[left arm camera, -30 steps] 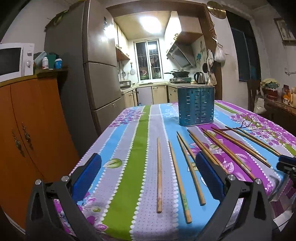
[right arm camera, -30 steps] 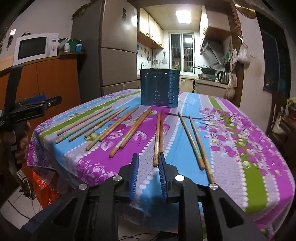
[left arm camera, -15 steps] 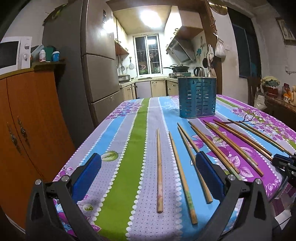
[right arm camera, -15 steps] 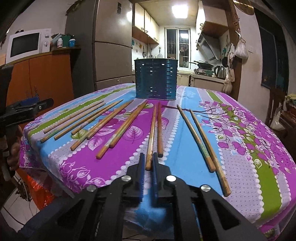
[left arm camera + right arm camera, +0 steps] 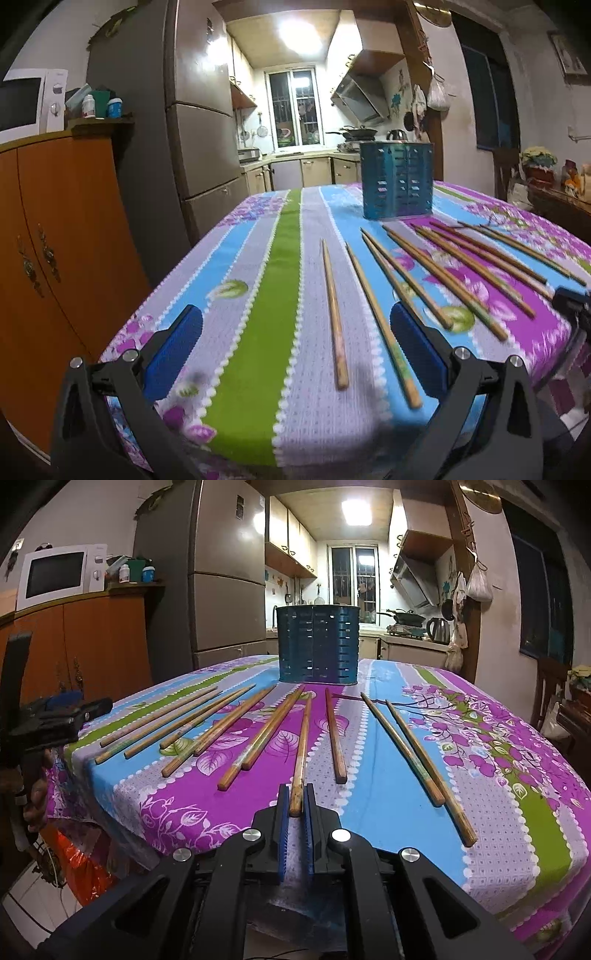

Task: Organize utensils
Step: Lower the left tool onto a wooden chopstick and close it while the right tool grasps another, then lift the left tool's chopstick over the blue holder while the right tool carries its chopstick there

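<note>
Several wooden chopsticks lie side by side on the striped floral tablecloth [image 5: 498, 830], pointing toward a blue slotted utensil holder [image 5: 318, 644] at the far end, also seen in the left wrist view [image 5: 397, 180]. My right gripper [image 5: 295, 805] is at the near table edge, its blue pads closed around the near end of one chopstick [image 5: 302, 746]. My left gripper [image 5: 295, 343] is wide open and empty above the table's near corner, with two chopsticks [image 5: 334, 310] lying between its fingers' span.
An orange cabinet [image 5: 55, 240] with a microwave [image 5: 61, 574] stands left of the table, beside a grey refrigerator [image 5: 192, 129]. A kitchen counter lies beyond. The left gripper shows at the left edge of the right wrist view [image 5: 48, 716].
My right gripper has moved forward to the table edge and its jaws have narrowed around a chopstick's end. My left gripper has advanced over the table, still open.
</note>
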Available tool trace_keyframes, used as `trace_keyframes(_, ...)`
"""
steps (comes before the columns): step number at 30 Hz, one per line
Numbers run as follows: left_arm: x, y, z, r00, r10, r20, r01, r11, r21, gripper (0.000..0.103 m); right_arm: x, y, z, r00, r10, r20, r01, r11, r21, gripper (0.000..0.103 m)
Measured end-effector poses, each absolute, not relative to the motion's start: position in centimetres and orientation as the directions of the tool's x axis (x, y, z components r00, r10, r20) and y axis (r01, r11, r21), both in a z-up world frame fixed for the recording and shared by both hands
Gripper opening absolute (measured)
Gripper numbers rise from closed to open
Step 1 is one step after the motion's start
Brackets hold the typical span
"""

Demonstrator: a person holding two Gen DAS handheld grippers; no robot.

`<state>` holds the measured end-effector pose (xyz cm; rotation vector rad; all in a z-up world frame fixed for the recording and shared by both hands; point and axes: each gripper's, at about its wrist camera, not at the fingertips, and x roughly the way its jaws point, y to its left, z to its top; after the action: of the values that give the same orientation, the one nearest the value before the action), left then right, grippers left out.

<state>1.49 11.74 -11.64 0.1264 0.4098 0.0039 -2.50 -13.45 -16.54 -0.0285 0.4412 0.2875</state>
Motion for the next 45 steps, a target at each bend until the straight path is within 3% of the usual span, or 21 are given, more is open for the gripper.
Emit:
trace_keyframes(4, 0.7, 11.8, -12.8, 0.912, 0.026, -0.410, 0.027, 0.992, 0.124, 0.095, -2.5, -13.5, -16.6, 0.863, 0.276, -0.423, -0.293, 0.956, 0.026, 0.009)
trace_keyframes(7, 0.7, 12.0, -13.5, 0.898, -0.007, -0.440, 0.054, 0.994, 0.094, 0.071, -2.6, -13.5, -16.6, 0.864, 0.275, -0.421, -0.300, 0.954, 0.009, 0.009)
trace_keyframes(9, 1.0, 12.0, -13.8, 0.891, -0.027, -0.453, 0.070, 0.994, 0.079, 0.048, -2.7, -13.3, -16.6, 0.867, 0.270, -0.418, -0.298, 0.954, -0.001, 0.009)
trace_keyframes(14, 1.3, 11.5, -14.5, 0.881, -0.059, -0.470, 0.109, 0.991, 0.081, 0.030, -2.7, -13.3, -16.6, 0.870, 0.264, -0.416, -0.290, 0.957, 0.001, 0.009)
trace_keyframes(25, 0.4, 10.1, -15.2, 0.892, -0.088, -0.443, 0.143, 0.986, 0.091, 0.010, -2.7, -13.1, -16.6, 0.867, 0.261, -0.424, -0.297, 0.955, -0.019, 0.009)
trace_keyframes(36, 0.1, 10.0, -15.6, 0.909, -0.081, -0.408, 0.133, 0.986, 0.099, 0.010, -2.5, -12.9, -16.5, 0.869, 0.254, -0.425, -0.286, 0.958, -0.012, 0.009)
trace_keyframes(45, -0.7, 9.8, -14.3, 0.920, -0.077, -0.384, 0.120, 0.989, 0.089, 0.005, -3.7, -13.1, -14.7, 0.902, 0.254, -0.349, -0.271, 0.963, 0.000, 0.008)
